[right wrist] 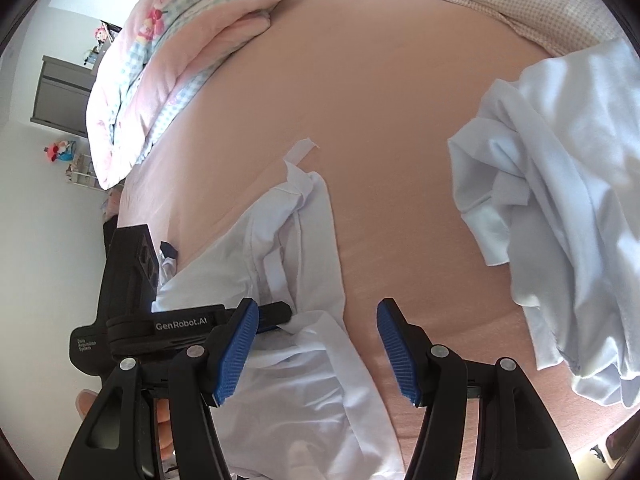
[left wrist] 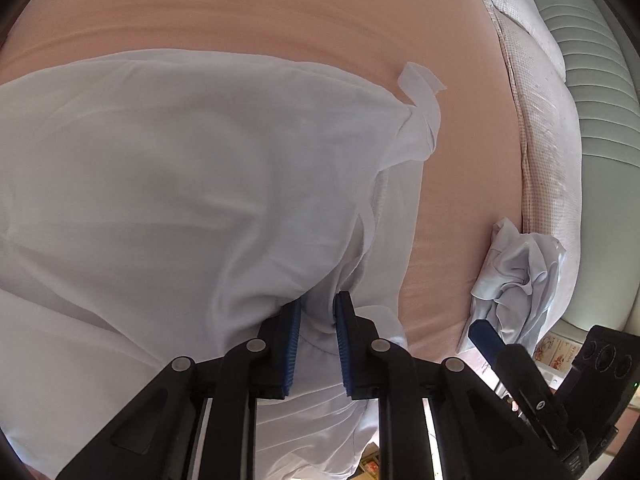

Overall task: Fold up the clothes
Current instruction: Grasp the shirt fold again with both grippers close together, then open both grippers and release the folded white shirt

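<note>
A white garment point(left wrist: 160, 180) lies spread over the pink bed sheet point(left wrist: 280, 12), a cloth strip sticking out at its far right corner. My left gripper point(left wrist: 319, 302) is shut on a bunched fold near the garment's right edge, cloth pinched between the blue pads. The right wrist view shows the same white garment point(right wrist: 296, 380) below my right gripper point(right wrist: 317, 306), which stands open over the garment's edge with nothing between its fingers. The left gripper's body point(right wrist: 180, 324) sits just to its left. In the left wrist view, a blue finger of the right gripper point(left wrist: 488, 340) shows at lower right.
A crumpled pale blue garment point(right wrist: 560, 200) lies on the sheet to the right, also seen as a pale blue heap point(left wrist: 516, 272). A pink and blue checked quilt point(right wrist: 168, 40) is piled at the far left. Checked bedding point(left wrist: 540, 140) and a padded pale green headboard point(left wrist: 592, 100) border the bed.
</note>
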